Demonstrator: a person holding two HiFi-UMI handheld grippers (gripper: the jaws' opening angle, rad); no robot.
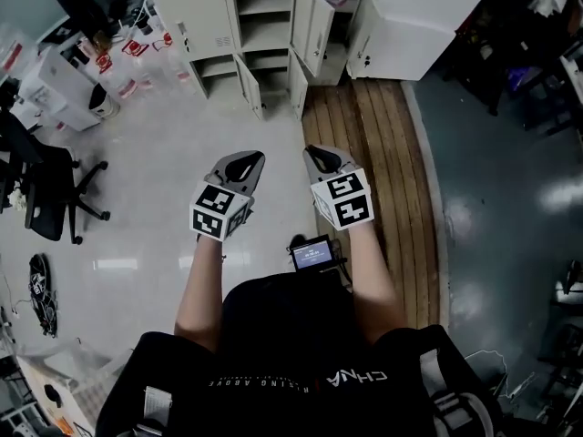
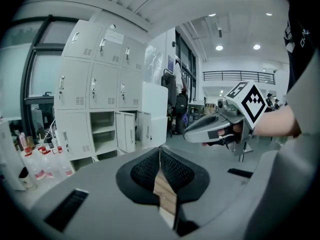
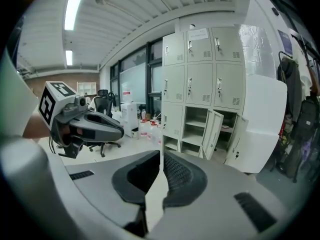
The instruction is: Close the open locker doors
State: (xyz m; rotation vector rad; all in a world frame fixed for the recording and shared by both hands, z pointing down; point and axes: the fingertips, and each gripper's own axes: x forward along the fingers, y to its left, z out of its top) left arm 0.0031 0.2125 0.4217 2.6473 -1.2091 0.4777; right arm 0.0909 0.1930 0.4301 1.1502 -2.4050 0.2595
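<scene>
**Pale workshop floor, lockers ahead, both claws empty**

Glossy pale floor (image 1: 164, 244) fills the head view, with a strip of wooden planks (image 1: 364, 153) running along its right side towards the far edge.

The left gripper (image 1: 244, 157) has its two dark pads pressed together at the tips, with nothing between them. The right gripper (image 1: 319, 153) is the same: tips meeting, nothing held. The person holds both out in front, side by side and close together, pointing at the far edge of the floor.

A bank of white lockers (image 1: 196, 7) stands there, well apart from both claws. Several of its locker doors (image 1: 314, 30) in the lower rows hang open, showing bare shelves. An office chair (image 1: 46, 189) sits at the left edge of the floor, with bottles (image 1: 137, 62) near the lockers' left end.

The approach looks like the step in hand, as no door is touched yet. The next move calls for walking up to the lockers and pushing a door flat with a closed claw.
</scene>
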